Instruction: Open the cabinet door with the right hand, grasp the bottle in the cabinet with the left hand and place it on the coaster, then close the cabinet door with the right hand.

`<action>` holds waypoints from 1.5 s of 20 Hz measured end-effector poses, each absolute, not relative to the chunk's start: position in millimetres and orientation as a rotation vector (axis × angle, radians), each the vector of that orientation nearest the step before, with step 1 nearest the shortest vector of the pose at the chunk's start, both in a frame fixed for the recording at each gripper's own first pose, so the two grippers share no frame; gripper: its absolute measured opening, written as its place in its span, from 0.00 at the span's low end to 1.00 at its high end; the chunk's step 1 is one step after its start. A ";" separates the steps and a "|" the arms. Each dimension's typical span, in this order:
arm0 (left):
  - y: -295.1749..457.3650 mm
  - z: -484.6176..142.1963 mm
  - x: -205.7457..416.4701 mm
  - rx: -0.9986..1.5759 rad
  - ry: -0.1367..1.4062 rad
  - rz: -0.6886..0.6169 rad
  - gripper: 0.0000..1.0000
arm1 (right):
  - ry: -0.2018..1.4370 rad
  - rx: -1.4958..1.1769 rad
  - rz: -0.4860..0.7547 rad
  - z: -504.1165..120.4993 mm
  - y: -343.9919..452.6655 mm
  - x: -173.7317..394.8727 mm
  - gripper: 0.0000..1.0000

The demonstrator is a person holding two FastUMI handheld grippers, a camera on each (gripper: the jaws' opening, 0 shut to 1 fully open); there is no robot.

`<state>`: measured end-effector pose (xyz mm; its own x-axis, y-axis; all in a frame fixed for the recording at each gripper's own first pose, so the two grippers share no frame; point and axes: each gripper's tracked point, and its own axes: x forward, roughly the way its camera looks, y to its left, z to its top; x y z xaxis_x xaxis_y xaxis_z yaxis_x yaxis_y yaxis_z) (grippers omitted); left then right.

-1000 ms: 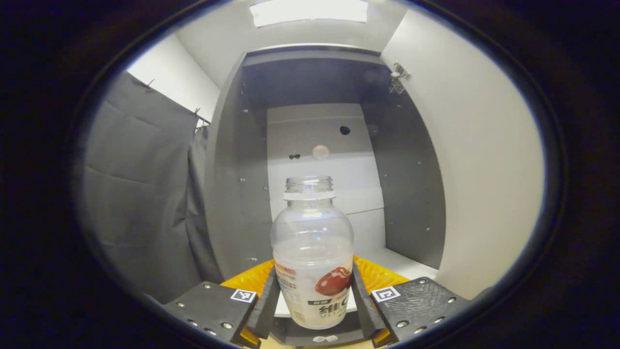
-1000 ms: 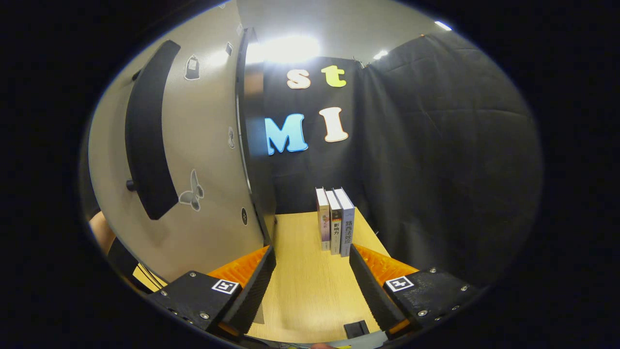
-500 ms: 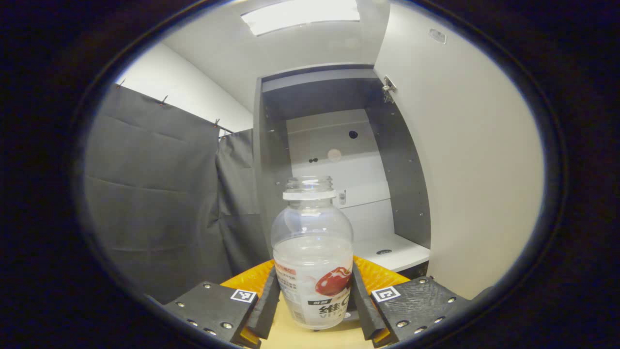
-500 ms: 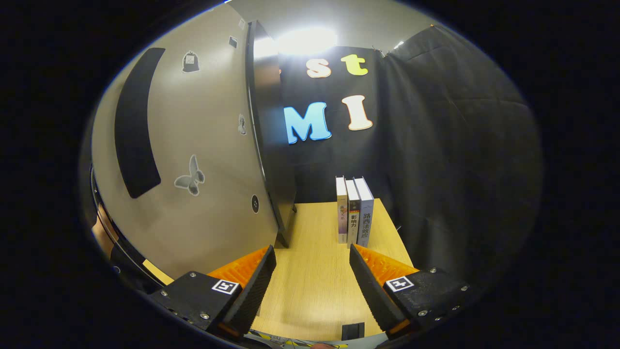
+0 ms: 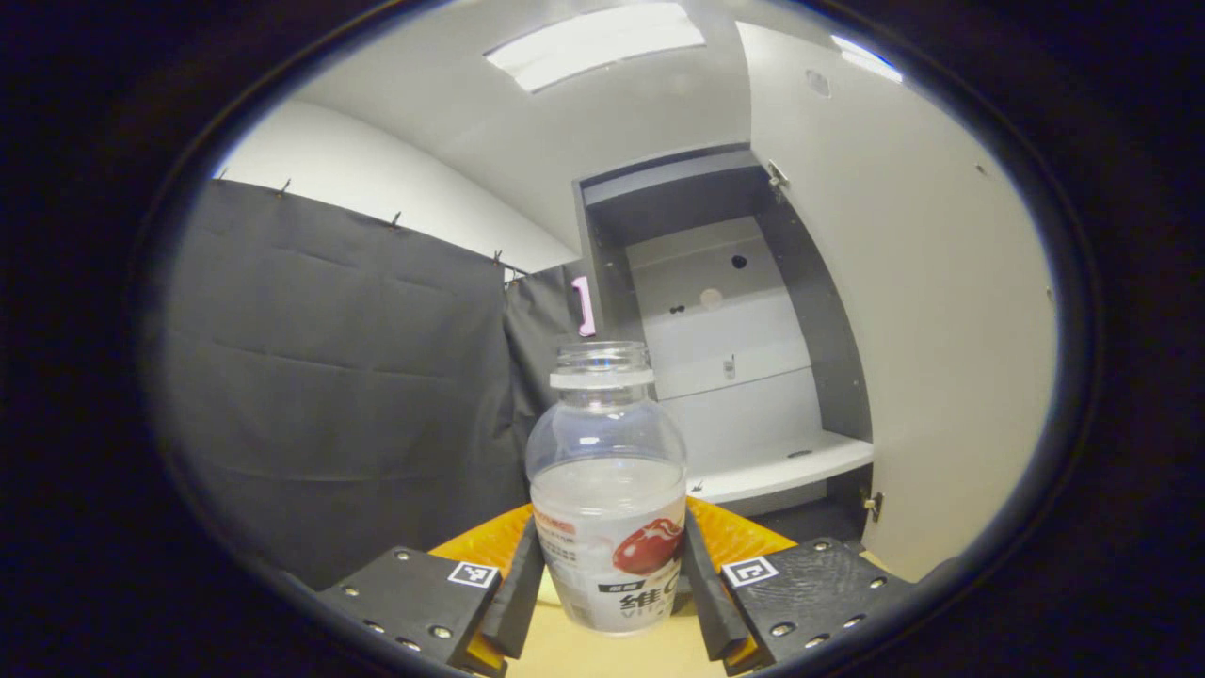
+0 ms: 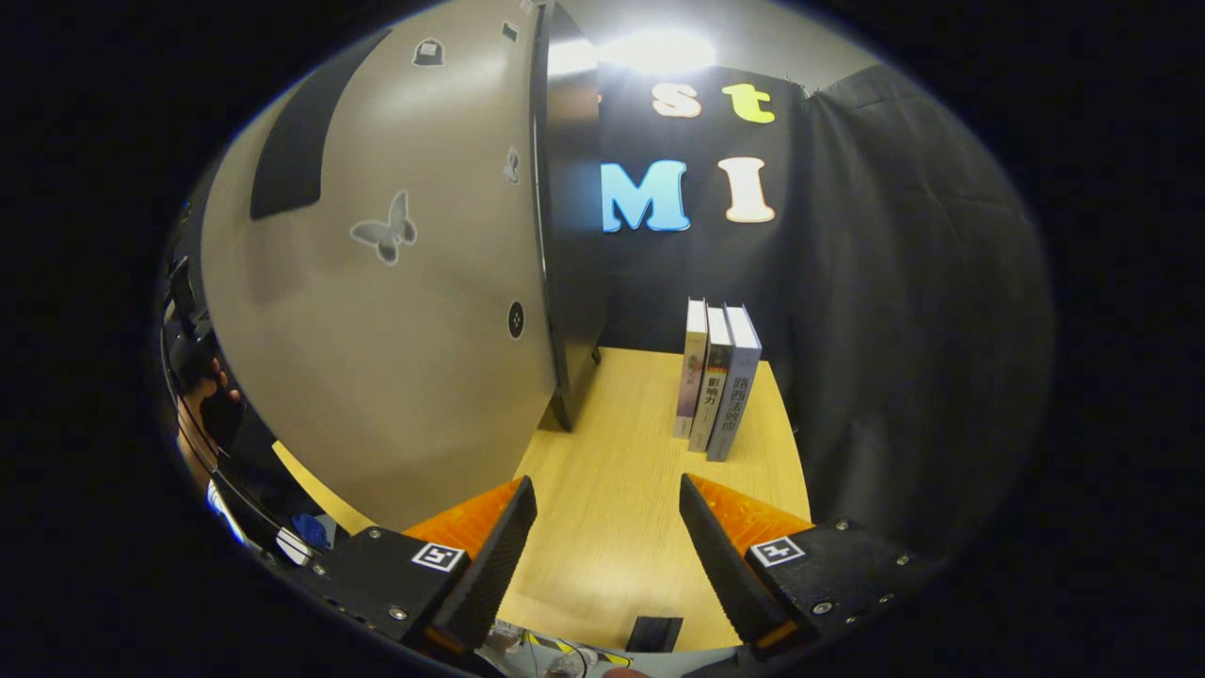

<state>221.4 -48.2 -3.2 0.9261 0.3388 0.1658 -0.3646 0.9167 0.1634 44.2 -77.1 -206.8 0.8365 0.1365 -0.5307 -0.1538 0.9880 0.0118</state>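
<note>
Left gripper view: fingers (image 5: 522,593) clamp drink bottle (image 5: 607,490), outside cabinet (image 5: 734,339).
Right gripper (image 6: 607,556): fingers wide, empty.
Next: find coaster.

Clear plastic bottle (image 5: 608,490) with red-fruit label: base cut off by the lower edge of the left gripper view; label sides covered by the left claw's (image 5: 610,603) fingers.
White cabinet door (image 5: 927,311): outer edge runs past the picture's right side.
Small marks on the grey cabinet's back panel (image 5: 725,320): too small to tell.
Hand (image 6: 202,395) at the right gripper view's left rim: mostly hidden behind the door.
Three upright books (image 6: 717,381): spine text too small to tell.
Wooden desk (image 6: 621,499): near edge cut off below the right claw (image 6: 607,556).
</note>
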 end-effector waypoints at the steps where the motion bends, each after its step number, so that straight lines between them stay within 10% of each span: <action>1: -46.7 -5.3 223.3 0.195 -0.130 0.365 0.71 | 0.573 -0.045 0.158 -216.2 -75.6 37.5 0.94; 15: -46.5 -5.5 223.8 0.085 -0.021 0.403 0.71 | 0.793 -0.229 0.198 -343.4 -67.0 14.5 0.95; 30: -48.8 -7.8 216.8 -0.016 0.038 0.342 0.72 | 0.765 -0.278 0.258 -338.6 -34.9 18.2 0.96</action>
<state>216.8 -48.8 -7.8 0.9413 0.3351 -0.0395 -0.3357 0.9419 -0.0090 18.2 -34.9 -338.6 0.6931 0.1276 -0.7094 -0.3279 0.9323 -0.1526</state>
